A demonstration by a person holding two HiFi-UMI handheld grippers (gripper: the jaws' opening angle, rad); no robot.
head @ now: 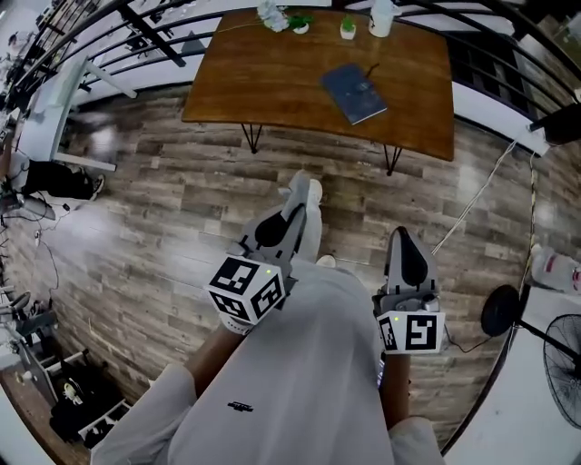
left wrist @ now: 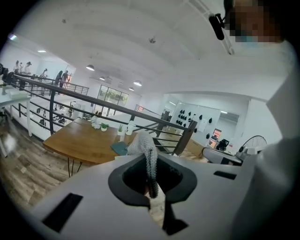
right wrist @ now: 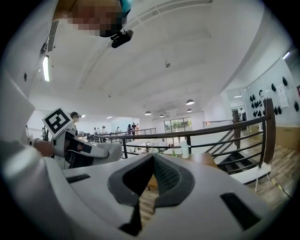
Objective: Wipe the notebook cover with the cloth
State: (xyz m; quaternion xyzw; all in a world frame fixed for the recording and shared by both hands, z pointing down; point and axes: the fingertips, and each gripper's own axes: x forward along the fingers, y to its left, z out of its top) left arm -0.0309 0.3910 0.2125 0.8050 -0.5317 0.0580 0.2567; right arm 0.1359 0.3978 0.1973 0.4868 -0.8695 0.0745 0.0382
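Observation:
A dark blue notebook [head: 354, 93] lies on the brown wooden table [head: 272, 82], far ahead of both grippers; it also shows small in the left gripper view [left wrist: 119, 148]. My left gripper [head: 292, 207] is held in front of the person's body, shut on a white cloth [head: 311, 222], and the cloth [left wrist: 140, 143] sticks out between the jaws in its own view [left wrist: 149, 157]. My right gripper [head: 399, 234] hangs to the right at about the same height, jaws together and nothing in them [right wrist: 152, 157]. Both are well short of the table.
Small potted plants [head: 300, 22] and a white bottle [head: 382, 16] stand along the table's far edge. A black railing [head: 136, 36] runs behind the table. A fan [head: 565, 368] and a cable [head: 472, 209] are on the wooden floor at the right.

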